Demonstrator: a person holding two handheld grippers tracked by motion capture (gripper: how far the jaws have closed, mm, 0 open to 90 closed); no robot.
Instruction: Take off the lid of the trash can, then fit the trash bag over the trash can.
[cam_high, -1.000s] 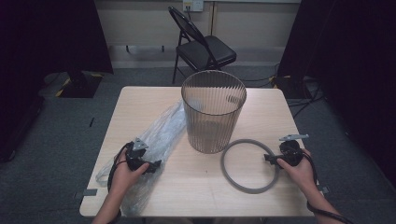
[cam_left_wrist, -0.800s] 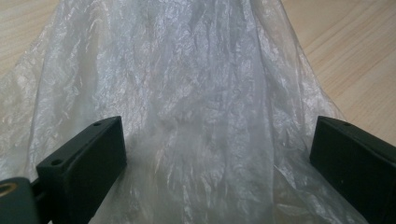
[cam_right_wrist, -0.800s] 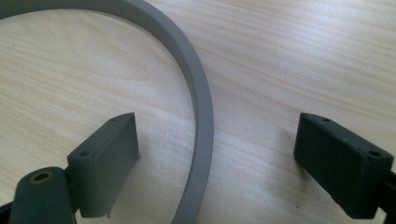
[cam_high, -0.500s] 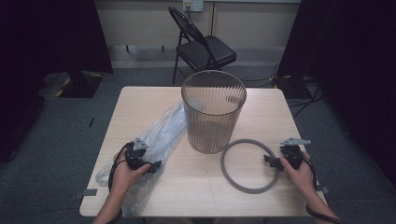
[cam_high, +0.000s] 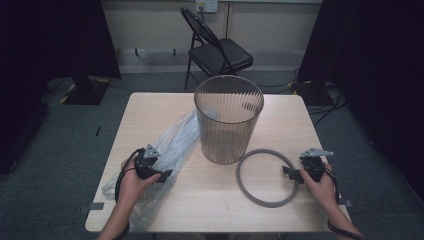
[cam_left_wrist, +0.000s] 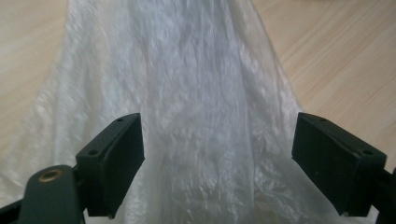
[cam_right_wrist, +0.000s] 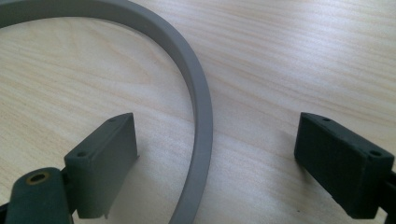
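A crumpled clear plastic bag (cam_high: 172, 145) lies along the left of the table (cam_high: 210, 200). My left gripper (cam_high: 164, 174) is low over its near part. In the left gripper view the bag (cam_left_wrist: 196, 93) runs between the jaws of the left gripper (cam_left_wrist: 217, 140). The jaws have just been closing but are still wide apart and clear of the film. A grey ring (cam_high: 239, 176) lies flat at the front right. My right gripper (cam_high: 287, 172) is open at the ring's right edge. In the right gripper view the ring's band (cam_right_wrist: 198, 79) passes between the jaws of the right gripper (cam_right_wrist: 217, 140), touching neither.
A tall ribbed translucent bin (cam_high: 227, 135) stands upright in the middle of the table, between the bag and the ring. A black folding chair (cam_high: 220, 55) stands on the floor beyond the far edge. Cables lie on the floor at the right.
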